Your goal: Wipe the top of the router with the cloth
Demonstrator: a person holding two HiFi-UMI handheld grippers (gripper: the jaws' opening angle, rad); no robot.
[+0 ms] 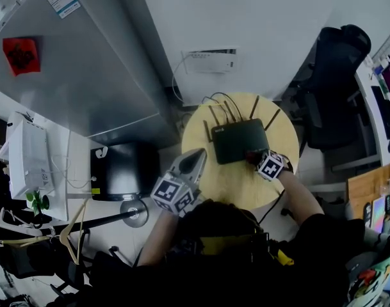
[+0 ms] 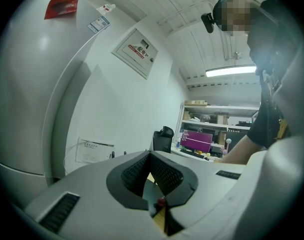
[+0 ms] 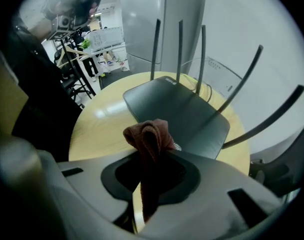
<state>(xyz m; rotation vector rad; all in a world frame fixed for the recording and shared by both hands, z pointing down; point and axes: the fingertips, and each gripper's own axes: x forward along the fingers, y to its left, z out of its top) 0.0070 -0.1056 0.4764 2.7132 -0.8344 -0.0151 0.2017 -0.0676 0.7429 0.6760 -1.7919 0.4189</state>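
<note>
Where my right tool (image 1: pixel 256 158) meets the router (image 1: pixel 236 139) at its near right corner, the head view hides the cloth (image 3: pixel 148 135) almost wholly. The right gripper view shows it pinched in the jaws, a reddish-brown fold at the router's near edge, its tail lost in the gap; I cannot tell whether it touches. My left tool (image 1: pixel 193 161), pressed together on nothing, hangs left of the router over the round worktop (image 1: pixel 236 187).
</note>
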